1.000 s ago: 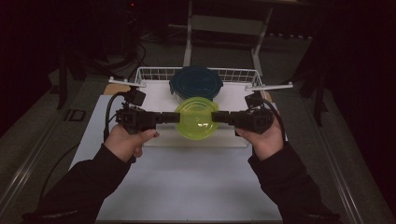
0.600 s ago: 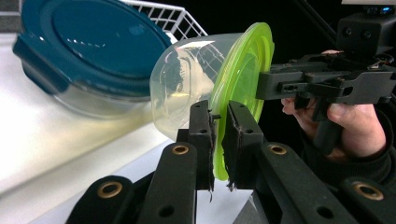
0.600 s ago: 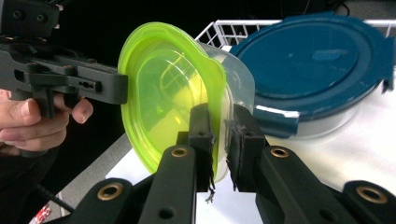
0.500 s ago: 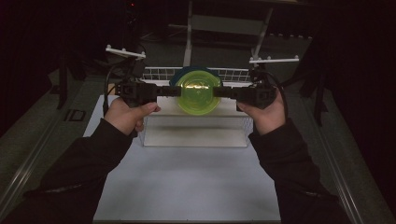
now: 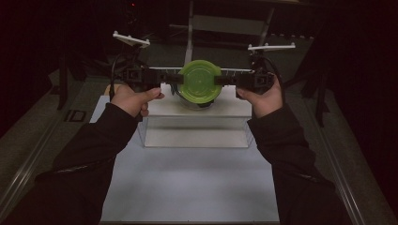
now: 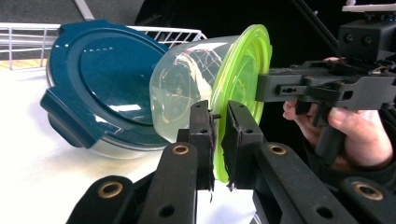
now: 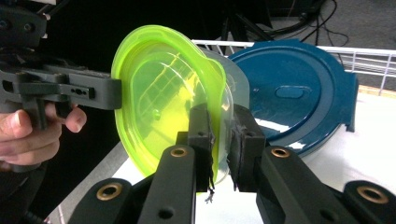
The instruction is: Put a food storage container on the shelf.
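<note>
Green-lidded container [image 5: 200, 83]: one, carried in mid-air between both grippers, above the clear plastic stand [image 5: 197, 126] and tipped on its side so the lid faces the high camera. Left gripper [image 6: 218, 140] nearly closed, pinching the lid's rim on one side; right gripper [image 7: 222, 135] likewise nearly closed, clamped on the rim opposite. Step in hand, judging by the pose: carrying the container, held by both sides. Next move probably calls for equal grip pressure and matched travel of both hands, then levelling before setting down. Count: two grippers, one green-lidded container, one blue-lidded container [image 6: 100, 88] leaning on the white surface behind, one wire basket [image 6: 28, 37], one clear plastic stand.
</note>
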`<state>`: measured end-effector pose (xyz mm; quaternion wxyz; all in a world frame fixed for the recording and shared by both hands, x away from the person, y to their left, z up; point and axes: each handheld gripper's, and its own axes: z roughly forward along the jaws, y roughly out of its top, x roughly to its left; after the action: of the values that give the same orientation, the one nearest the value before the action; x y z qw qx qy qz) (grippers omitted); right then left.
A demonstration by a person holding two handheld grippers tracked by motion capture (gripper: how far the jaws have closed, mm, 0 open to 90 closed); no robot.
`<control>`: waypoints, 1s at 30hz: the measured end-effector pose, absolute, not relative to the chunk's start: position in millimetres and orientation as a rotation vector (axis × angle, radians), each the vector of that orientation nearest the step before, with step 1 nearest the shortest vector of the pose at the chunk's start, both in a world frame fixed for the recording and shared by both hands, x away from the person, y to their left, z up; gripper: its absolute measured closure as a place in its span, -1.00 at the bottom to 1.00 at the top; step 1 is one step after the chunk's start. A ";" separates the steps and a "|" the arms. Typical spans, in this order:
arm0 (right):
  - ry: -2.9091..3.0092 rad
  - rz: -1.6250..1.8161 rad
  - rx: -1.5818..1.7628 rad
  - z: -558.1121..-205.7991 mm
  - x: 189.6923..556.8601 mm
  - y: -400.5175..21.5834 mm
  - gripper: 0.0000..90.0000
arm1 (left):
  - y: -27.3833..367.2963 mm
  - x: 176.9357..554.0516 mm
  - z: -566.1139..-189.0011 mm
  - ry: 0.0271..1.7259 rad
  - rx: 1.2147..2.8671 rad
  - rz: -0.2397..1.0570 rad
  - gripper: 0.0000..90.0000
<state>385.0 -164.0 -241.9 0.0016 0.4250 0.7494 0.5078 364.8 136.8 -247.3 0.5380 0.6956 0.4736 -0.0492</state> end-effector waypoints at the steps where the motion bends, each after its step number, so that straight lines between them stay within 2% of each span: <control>1: 2.348 1.589 1.351 -243.3 389.9 -163.6 0.79 | 136.6 368.9 -248.9 1.135 1.649 -0.123 0.81; 16: 2.354 1.585 1.447 -245.9 411.4 -163.9 0.74 | 137.9 387.7 -254.1 1.143 1.605 -0.169 0.78; 19: 2.347 1.552 1.459 -245.4 415.7 -163.5 0.64 | 137.3 389.8 -253.9 1.142 1.606 -0.158 0.71; 30: 2.323 1.538 1.489 -247.1 420.9 -157.0 0.56 | 139.0 405.5 -260.8 1.169 1.592 -0.151 0.56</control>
<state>420.9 -157.0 -247.1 -0.0086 0.4712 0.7355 0.4868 405.5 139.0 -260.8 0.5482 0.6722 0.4935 -0.0638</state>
